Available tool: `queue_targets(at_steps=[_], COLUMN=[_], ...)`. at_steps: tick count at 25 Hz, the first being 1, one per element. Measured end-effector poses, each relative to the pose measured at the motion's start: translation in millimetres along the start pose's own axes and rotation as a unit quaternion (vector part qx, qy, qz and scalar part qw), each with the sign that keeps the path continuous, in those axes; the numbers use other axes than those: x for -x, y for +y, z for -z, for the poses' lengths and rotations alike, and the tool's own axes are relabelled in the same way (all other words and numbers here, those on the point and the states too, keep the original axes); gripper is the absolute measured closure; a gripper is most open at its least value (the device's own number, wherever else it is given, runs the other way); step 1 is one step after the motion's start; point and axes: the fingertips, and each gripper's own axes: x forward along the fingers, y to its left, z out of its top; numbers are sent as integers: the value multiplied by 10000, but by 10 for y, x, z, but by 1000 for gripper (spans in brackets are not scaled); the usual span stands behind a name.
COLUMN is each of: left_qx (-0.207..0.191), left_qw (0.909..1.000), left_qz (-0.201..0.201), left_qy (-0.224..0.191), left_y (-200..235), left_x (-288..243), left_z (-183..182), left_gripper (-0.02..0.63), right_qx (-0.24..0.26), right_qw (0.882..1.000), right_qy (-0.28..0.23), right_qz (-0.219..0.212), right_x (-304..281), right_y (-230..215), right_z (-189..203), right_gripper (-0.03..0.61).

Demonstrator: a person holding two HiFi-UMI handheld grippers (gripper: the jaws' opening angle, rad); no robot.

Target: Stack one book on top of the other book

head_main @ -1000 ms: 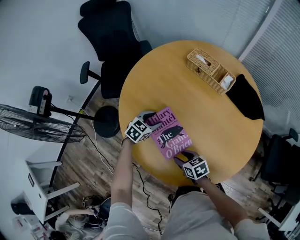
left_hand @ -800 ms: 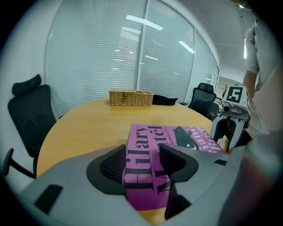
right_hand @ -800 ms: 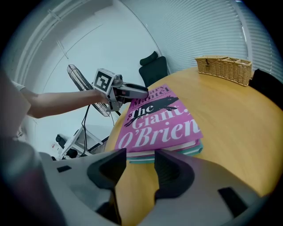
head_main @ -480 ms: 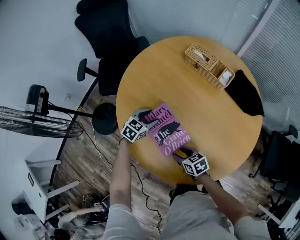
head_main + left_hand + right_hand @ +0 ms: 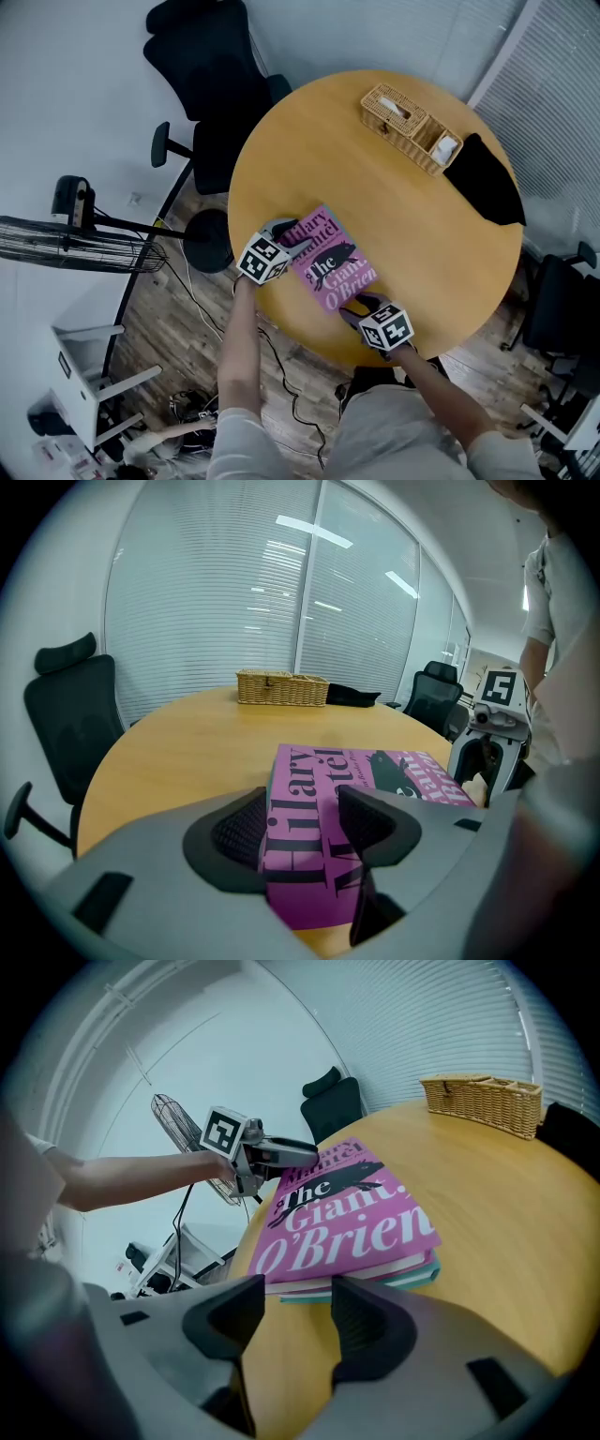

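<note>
Looking down in the head view, the pink book (image 5: 330, 261) lies flat near the close edge of the round, smooth wooden surface (image 5: 403, 216). The left gripper (image 5: 289, 236) is at its left corner and the right gripper (image 5: 358, 306) at its near end. Only this view gives the whole round shape of the surface, the rectangular wicker basket (image 5: 410, 125) on its far side, and a black office chair (image 5: 202, 84) and a fan (image 5: 66, 246) beside it.

The left gripper view shows what the head view hides. The jaws of this gripper stand apart, and the glossy corner of the pink book lies between the ribbed black pads, which do not seem to squeeze it.

The right gripper view alone shows a second, teal book (image 5: 417, 1277) under the pink one, with their edges nearly in line. The jaws of the right gripper have just been opening and stand wide. Between them is only bare surface, and the stack lies just ahead.
</note>
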Motion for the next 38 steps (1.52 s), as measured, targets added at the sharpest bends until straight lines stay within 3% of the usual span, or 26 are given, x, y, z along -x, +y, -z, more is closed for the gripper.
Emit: queue_targets(at_steps=[6,9,13,17,22,25,31,38], left_qx=[39,328,850,1146,2141,2480,2651,2642], left_qw=[10000,9987,9868,9717,9352,9213,9115,9006], left_qz=[4,-106,-653,-1252,-1789,-2011,-2459,-2911], left_qy=[-16,-367,-1213,-1642,-2183,-2220,-1960,-1855], left_y=[16,94,301,182,-360,-852,-1734,-2309], left_x=[-22,22,329,712,1124,1289,1429,1540], left_z=[-13,-89,-346,-379,-81,89,139,-5], left_gripper=[357,356,356,357,357,356,357,357], right_qx=[-38,-134,-122,38,518,763,915,1139], right_qw=[10000,9998,9996,9991,9956,9929,9900,9855], right_qy=[-73,-146,-245,-401,-684,-818,-1010,-1239], right_qz=[9,-51,-30,111,386,416,377,222], right_x=[-9,2,120,311,625,793,1032,1266], right_y=[-9,8,-30,-122,-243,-214,-149,83], right_z=[-7,0,-11,-116,-334,-371,-356,-328], right_gripper=[354,345,333,333,333,333,333,333])
